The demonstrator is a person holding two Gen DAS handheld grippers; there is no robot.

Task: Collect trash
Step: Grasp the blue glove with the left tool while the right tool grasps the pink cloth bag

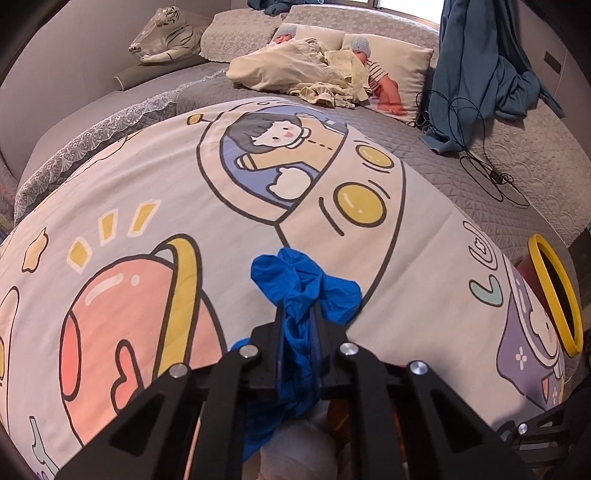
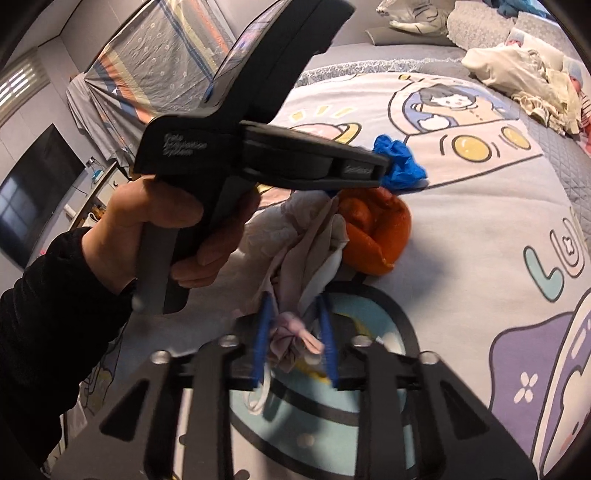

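My left gripper (image 1: 297,310) is shut on a crumpled blue glove (image 1: 306,280) and holds it over the cartoon-print blanket (image 1: 147,177). In the right wrist view the left gripper's body (image 2: 258,155) shows in a hand, with the blue glove (image 2: 400,162) at its tip. My right gripper (image 2: 293,314) is shut on a bundle of crumpled white and pinkish tissue (image 2: 295,258). An orange peel (image 2: 373,232) lies on the blanket just beyond the tissue. A yellow-rimmed bin (image 1: 554,295) stands at the bed's right edge.
Grey quilted bedspread (image 1: 461,147) with pillows, baby dolls (image 1: 369,66), a cream cloth heap, a toy tiger (image 1: 166,33), a blue garment (image 1: 480,74) and black cables (image 1: 491,173) at the far end. A television (image 2: 33,192) hangs on the left wall.
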